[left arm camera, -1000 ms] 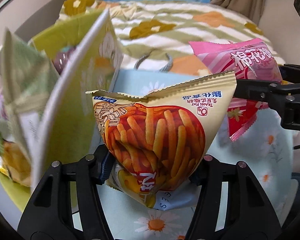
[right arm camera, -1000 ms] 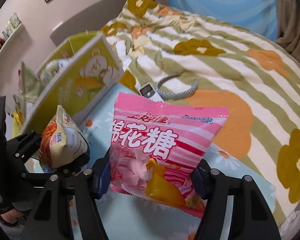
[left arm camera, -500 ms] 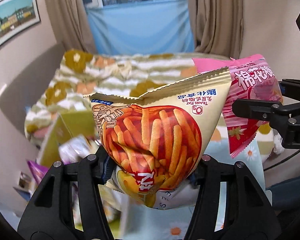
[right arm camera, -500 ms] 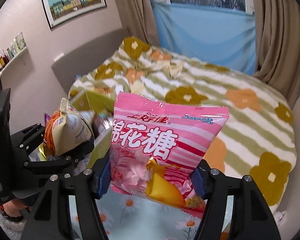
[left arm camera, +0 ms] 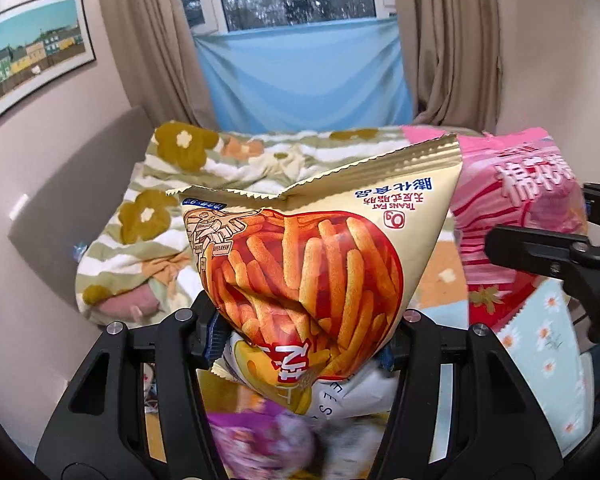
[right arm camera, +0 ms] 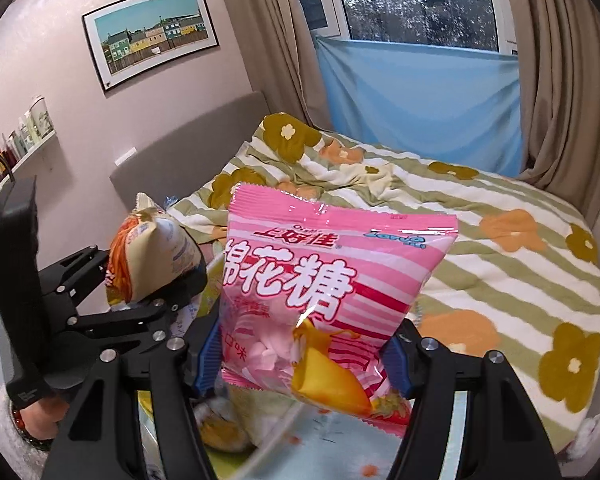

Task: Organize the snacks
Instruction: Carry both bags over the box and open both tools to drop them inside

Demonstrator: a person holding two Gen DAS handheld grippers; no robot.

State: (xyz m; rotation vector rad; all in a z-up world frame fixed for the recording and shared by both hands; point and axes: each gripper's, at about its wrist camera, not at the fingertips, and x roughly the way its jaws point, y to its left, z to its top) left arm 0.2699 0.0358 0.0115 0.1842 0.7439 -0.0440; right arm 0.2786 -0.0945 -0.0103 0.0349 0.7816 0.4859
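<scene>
Mid-carry: the left gripper (left arm camera: 302, 332) clamps the fries bag (left arm camera: 312, 264), the right gripper (right arm camera: 302, 356) clamps the pink marshmallow bag (right arm camera: 332, 292). Next, I judge, each needs a sorted spot to be lowered into

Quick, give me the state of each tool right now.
Left tool: shut on the beige foil bag of orange snack sticks.
Right tool: shut on the pink striped marshmallow bag.

right gripper (right arm camera: 300, 354): jaws clamped on pink marshmallow bag (right arm camera: 332, 280), held upright | left gripper (right arm camera: 156, 276): at left, gripping beige snack bag (right arm camera: 156, 252) | background: bed with flowered blanket (right arm camera: 500, 240), blue cloth (right arm camera: 416, 100) under window, framed picture (right arm camera: 150, 34) on wall
</scene>
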